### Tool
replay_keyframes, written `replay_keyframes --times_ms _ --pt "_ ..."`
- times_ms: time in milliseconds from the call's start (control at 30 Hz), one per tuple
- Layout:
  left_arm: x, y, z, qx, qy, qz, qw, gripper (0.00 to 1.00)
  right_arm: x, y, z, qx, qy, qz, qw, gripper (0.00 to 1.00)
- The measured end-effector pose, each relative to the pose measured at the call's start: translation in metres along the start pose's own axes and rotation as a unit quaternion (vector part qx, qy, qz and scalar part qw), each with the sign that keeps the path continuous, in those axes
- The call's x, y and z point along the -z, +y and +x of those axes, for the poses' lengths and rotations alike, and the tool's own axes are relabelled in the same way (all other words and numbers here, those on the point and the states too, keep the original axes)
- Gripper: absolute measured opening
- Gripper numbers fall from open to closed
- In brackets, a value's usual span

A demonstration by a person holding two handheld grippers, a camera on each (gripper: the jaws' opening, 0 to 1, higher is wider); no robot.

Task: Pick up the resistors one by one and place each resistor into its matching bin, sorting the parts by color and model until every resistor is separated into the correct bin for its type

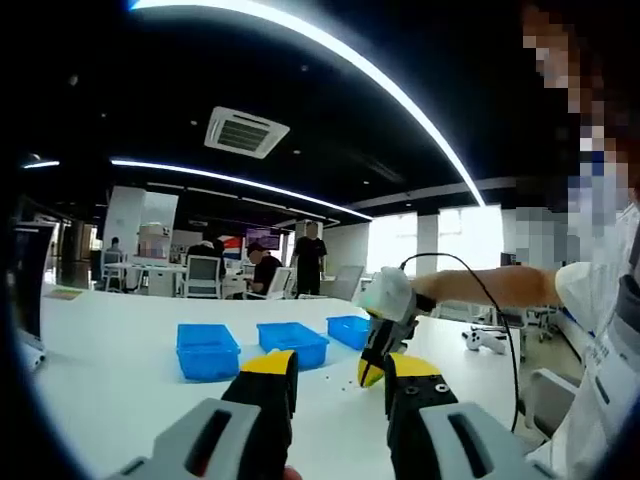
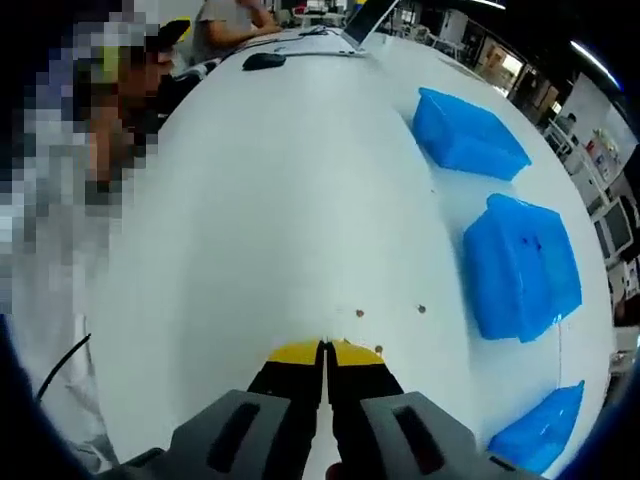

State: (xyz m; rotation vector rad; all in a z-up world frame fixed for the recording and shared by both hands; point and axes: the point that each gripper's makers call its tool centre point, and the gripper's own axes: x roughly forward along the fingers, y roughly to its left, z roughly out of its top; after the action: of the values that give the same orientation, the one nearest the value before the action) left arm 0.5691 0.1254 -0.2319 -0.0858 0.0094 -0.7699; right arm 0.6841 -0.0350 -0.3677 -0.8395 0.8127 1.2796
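Observation:
Three blue bins stand in a row on the white table (image 1: 120, 390): left bin (image 1: 207, 350), middle bin (image 1: 292, 342), right bin (image 1: 349, 330). In the right gripper view they are the far bin (image 2: 468, 133), the middle bin (image 2: 522, 265) and the near bin (image 2: 540, 430). Tiny resistors (image 2: 359, 313) (image 2: 421, 309) lie loose just ahead of my right gripper (image 2: 325, 350), whose jaws are pressed together with nothing visible between them. In the left gripper view that right gripper (image 1: 370, 372) points down at the table beside small specks (image 1: 340, 380). My left gripper (image 1: 340, 368) is open, above the table.
A laptop (image 2: 365, 20) and a mouse (image 2: 262, 60) sit at the table's far end, near a seated person. A monitor (image 1: 30, 280) stands at the left edge. A cable (image 1: 495, 310) trails from the right gripper. People and office chairs fill the background.

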Motion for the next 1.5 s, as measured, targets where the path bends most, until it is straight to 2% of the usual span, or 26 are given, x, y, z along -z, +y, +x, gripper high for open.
replay_keyframes --times_ms 100,167,233,267,300,367,400,467,500,533,667,700,800,900,1033,1100,1233,1367,1500 --pt "0.001 0.000 0.000 0.002 0.002 0.001 1.0000 0.36 -0.009 0.000 -0.018 0.028 -0.044 0.017 0.9985 0.05" --pt "0.001 0.000 0.000 0.002 0.002 0.000 1.0000 0.36 -0.014 0.004 -0.034 0.044 -0.085 0.022 0.9951 0.05" --pt "0.000 0.000 -0.001 0.002 0.001 0.000 1.0000 0.36 -0.013 0.007 -0.053 0.070 -0.128 0.044 0.9883 0.05" --pt "0.000 0.000 -0.001 0.002 0.001 0.001 1.0000 0.36 -0.011 0.009 -0.058 0.073 -0.136 0.042 0.9871 0.05" --pt "-0.001 0.000 -0.001 0.003 0.000 0.001 1.0000 0.36 -0.008 0.011 -0.069 0.087 -0.161 0.049 0.9820 0.05" --pt "-0.001 -0.001 -0.002 0.003 0.000 0.002 1.0000 0.36 0.001 0.013 -0.084 0.103 -0.181 0.063 0.9760 0.05" --pt "-0.001 -0.001 -0.001 0.004 0.001 0.001 1.0000 0.36 0.007 0.014 -0.096 0.121 -0.203 0.075 0.9687 0.05" --pt "0.000 -0.002 0.000 0.004 0.002 0.001 1.0000 0.36 0.016 0.018 -0.110 0.137 -0.225 0.091 0.9605 0.05" --pt "0.001 -0.003 0.001 0.006 0.003 0.001 1.0000 0.37 0.022 0.019 -0.119 0.150 -0.241 0.102 0.9535 0.05" --pt "0.001 -0.003 0.001 0.006 0.003 0.001 1.0000 0.37 0.026 0.021 -0.124 0.156 -0.251 0.111 0.9490 0.05" --pt "0.004 -0.008 0.005 0.012 0.009 0.002 0.9999 0.37 0.054 0.037 -0.153 0.208 -0.294 0.141 0.9224 0.05" --pt "0.005 -0.008 0.006 0.012 0.010 0.002 0.9999 0.37 0.057 0.039 -0.156 0.213 -0.299 0.145 0.9187 0.05" --pt "0.007 -0.008 0.008 0.013 0.013 -0.001 0.9998 0.37 0.068 0.050 -0.173 0.248 -0.333 0.163 0.8951 0.05" --pt "0.008 -0.007 0.008 0.011 0.014 -0.001 0.9998 0.37 0.074 0.060 -0.181 0.264 -0.365 0.183 0.8736 0.05" --pt "0.009 -0.005 0.009 0.008 0.015 -0.002 0.9998 0.37 0.080 0.079 -0.176 0.271 -0.407 0.214 0.8458 0.05" --pt "0.010 -0.005 0.010 0.008 0.016 -0.002 0.9998 0.37 0.083 0.086 -0.173 0.270 -0.417 0.225 0.8381 0.05" --pt "0.012 -0.006 0.011 0.010 0.018 -0.003 0.9998 0.37 0.085 0.087 -0.175 0.277 -0.424 0.237 0.8291 0.05" --pt "0.012 -0.007 0.012 0.012 0.019 -0.002 0.9998 0.37 0.083 0.077 -0.189 0.290 -0.439 0.248 0.8134 0.05" --pt "0.011 -0.006 0.011 0.010 0.017 -0.001 0.9998 0.37 0.078 0.059 -0.194 0.299 -0.439 0.254 0.8082 0.05"
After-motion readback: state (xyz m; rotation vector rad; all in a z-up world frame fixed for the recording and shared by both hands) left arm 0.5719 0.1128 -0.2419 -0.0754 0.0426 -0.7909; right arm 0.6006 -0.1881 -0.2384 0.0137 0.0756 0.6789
